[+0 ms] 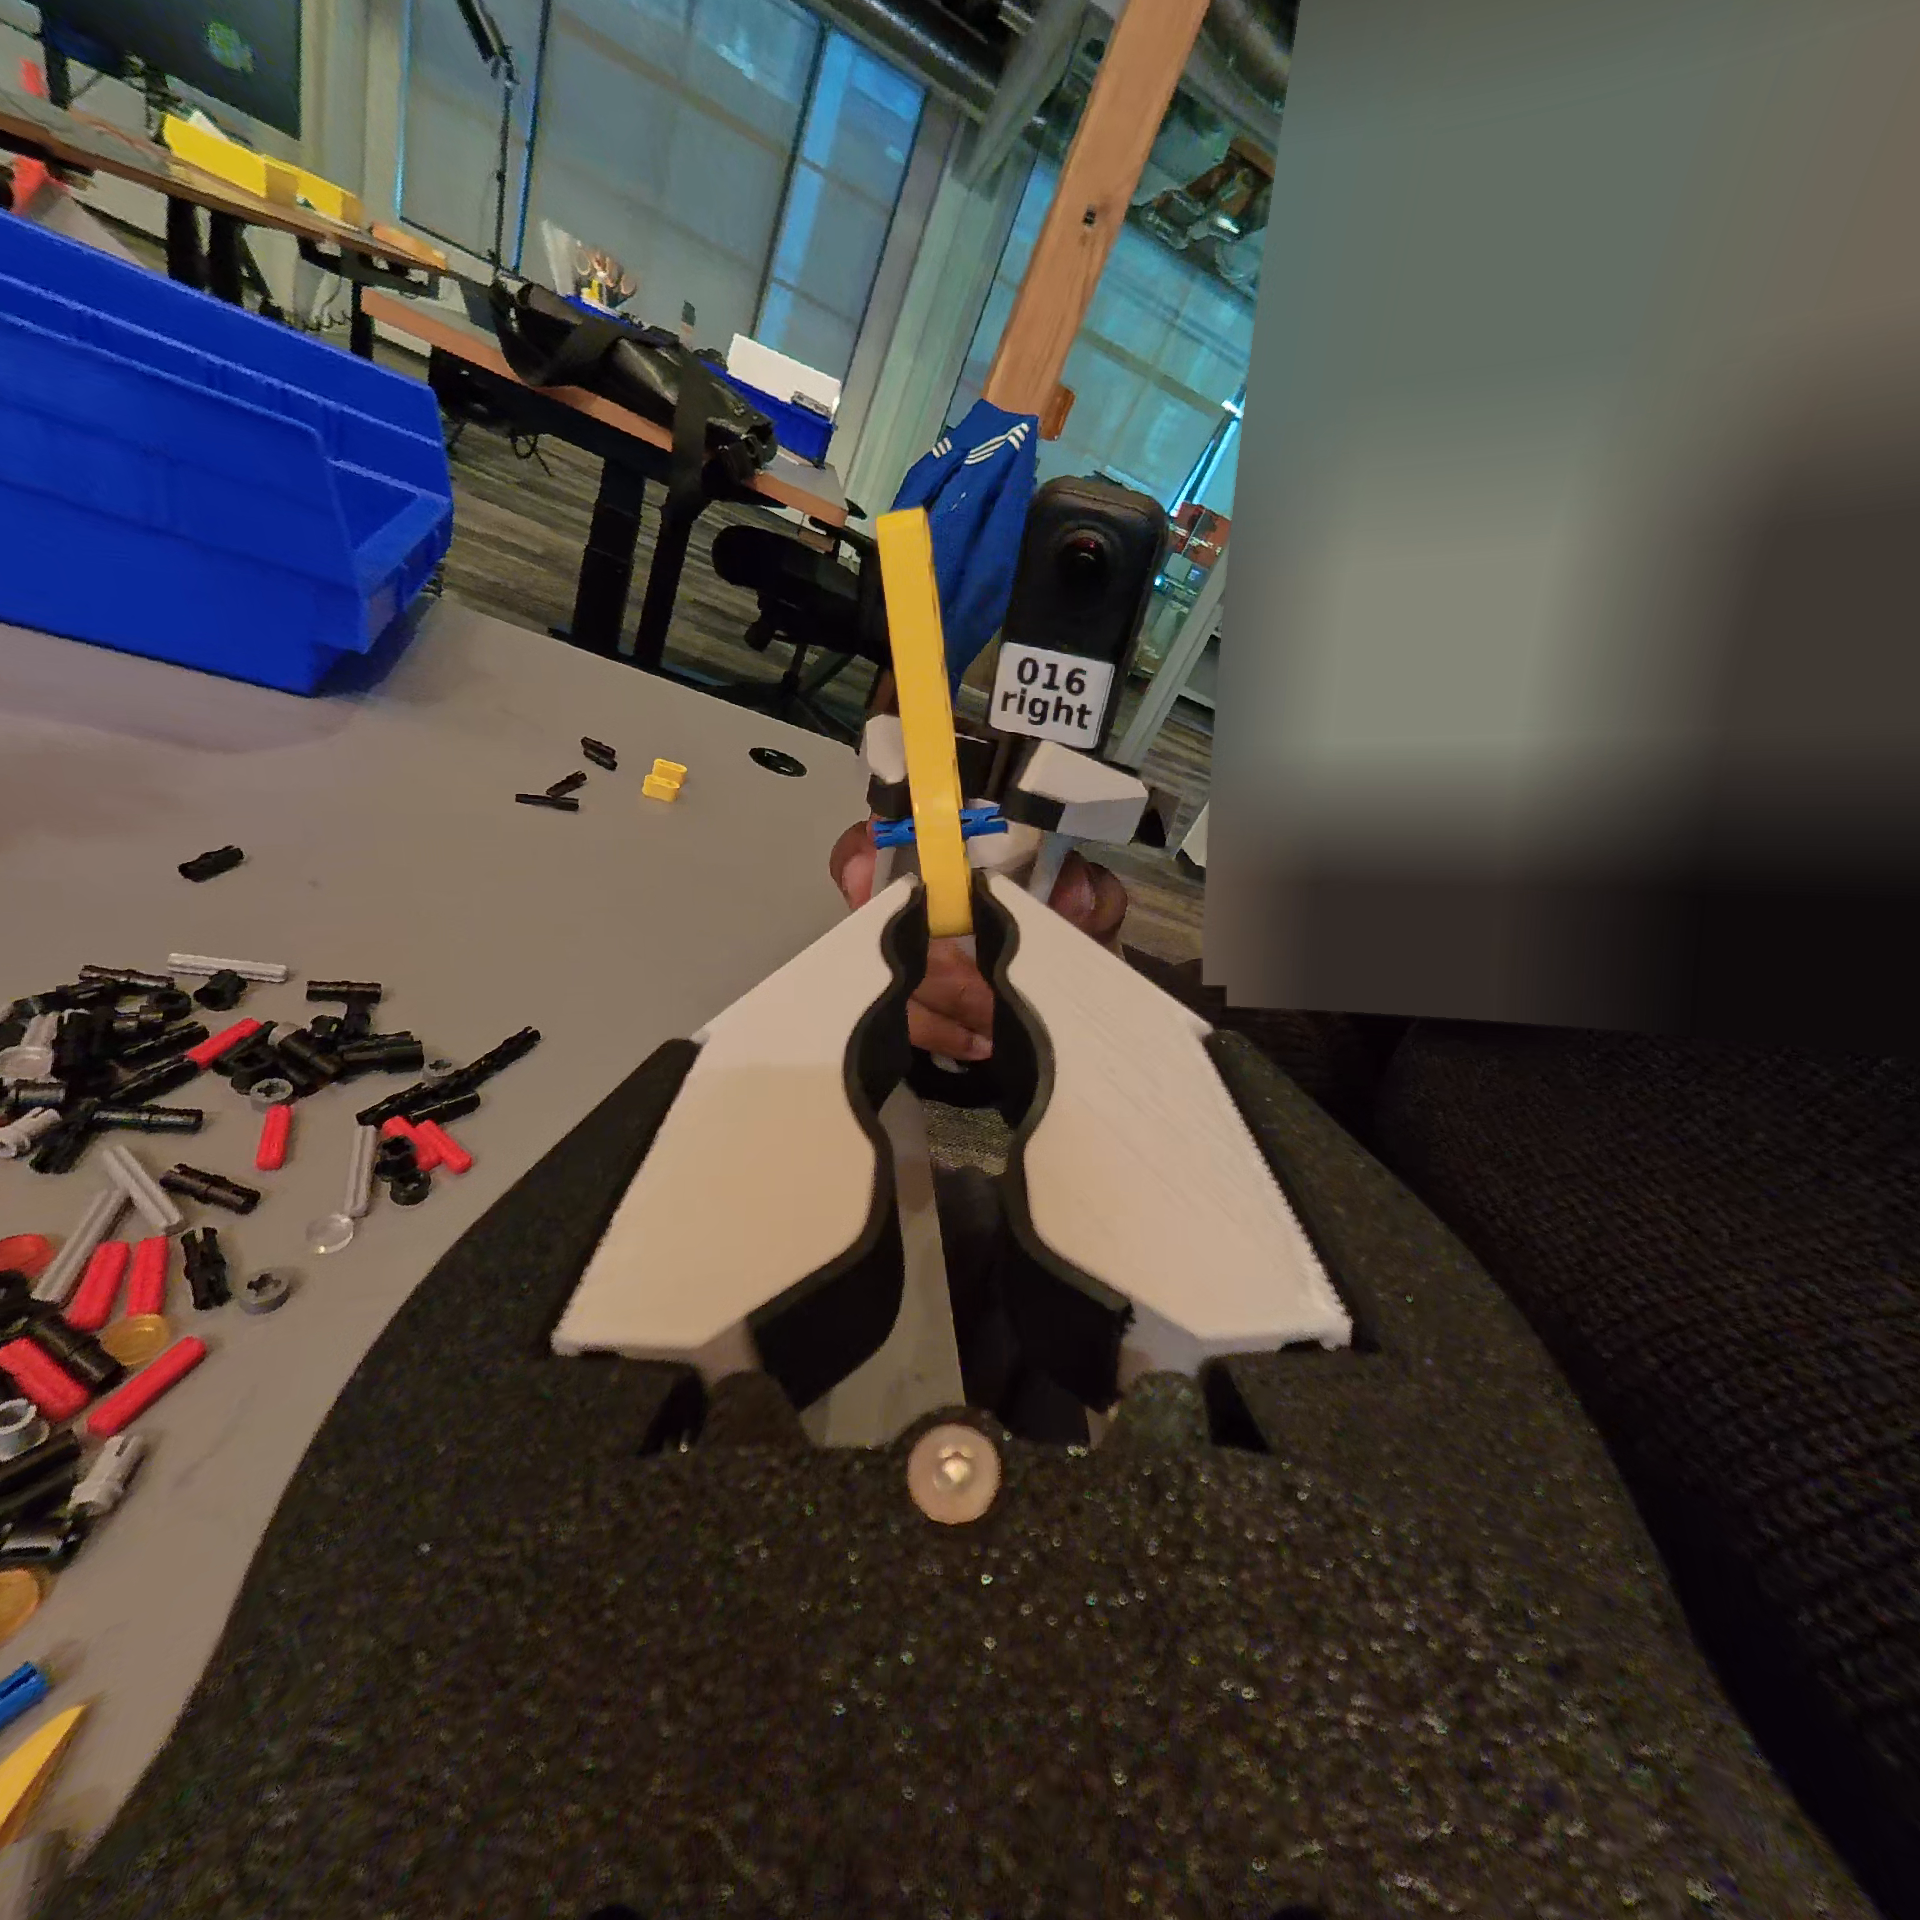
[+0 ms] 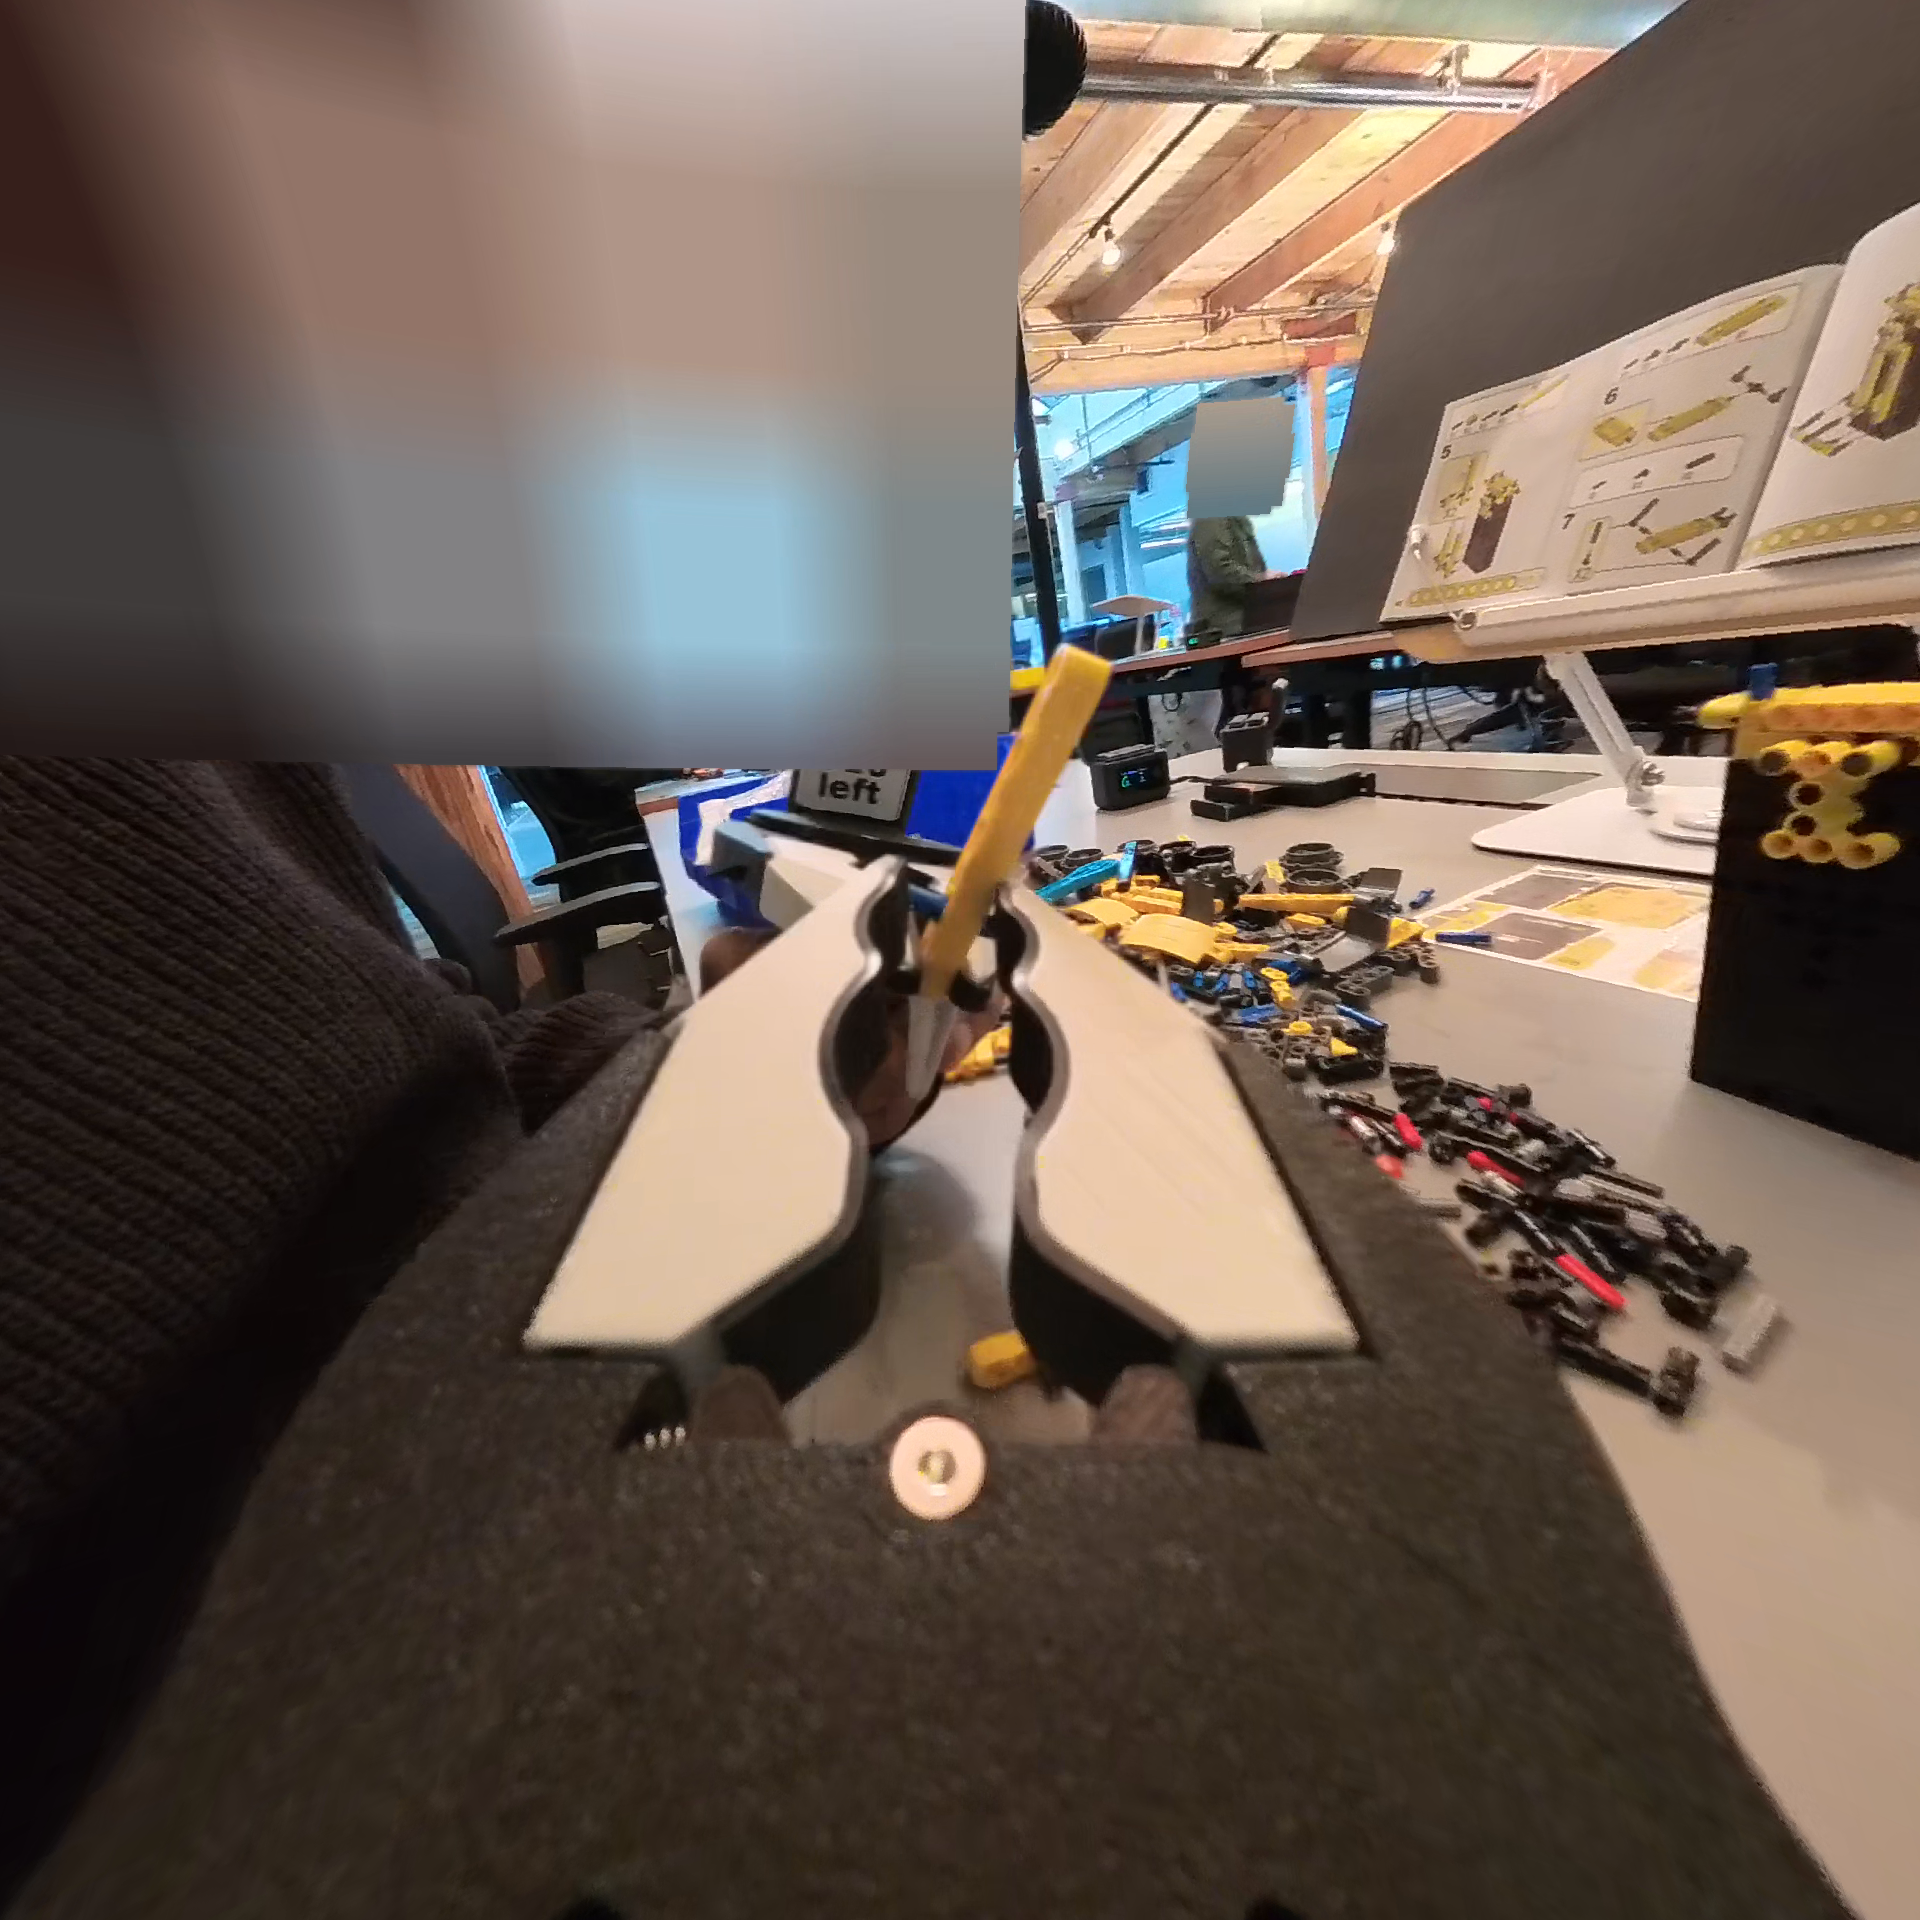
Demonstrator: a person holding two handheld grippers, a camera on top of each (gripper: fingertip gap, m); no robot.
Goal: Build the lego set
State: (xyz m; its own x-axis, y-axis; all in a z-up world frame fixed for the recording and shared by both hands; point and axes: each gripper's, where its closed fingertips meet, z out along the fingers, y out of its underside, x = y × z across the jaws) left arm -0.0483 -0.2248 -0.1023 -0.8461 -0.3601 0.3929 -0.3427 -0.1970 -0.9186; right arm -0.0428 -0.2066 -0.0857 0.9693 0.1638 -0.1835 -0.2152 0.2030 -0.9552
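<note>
My left gripper [image 1: 948, 896] is shut on the lower end of a long yellow beam [image 1: 916, 665], which stands nearly upright above the grey table [image 1: 520, 883]. A short blue pin [image 1: 940, 826] passes crosswise through the beam just above my fingertips. The right gripper [image 1: 982, 800] faces me from behind the beam, its pads at the two ends of the pin. In the right wrist view, the right gripper [image 2: 951, 899] is closed around the beam [image 2: 1023, 790] and the blue pin [image 2: 928, 902]. A hand shows behind the fingers.
Blue bins [image 1: 208, 468] stand at the back left. Loose black, red and grey pins [image 1: 156, 1143] lie on the table. Yellow and black parts [image 2: 1226, 914], more pins [image 2: 1538, 1195], a black and yellow build [image 2: 1818, 935] and a booklet on a stand [image 2: 1662, 436] are to the right. Only a small space, under 4 cm, lies between the two pairs of fingers.
</note>
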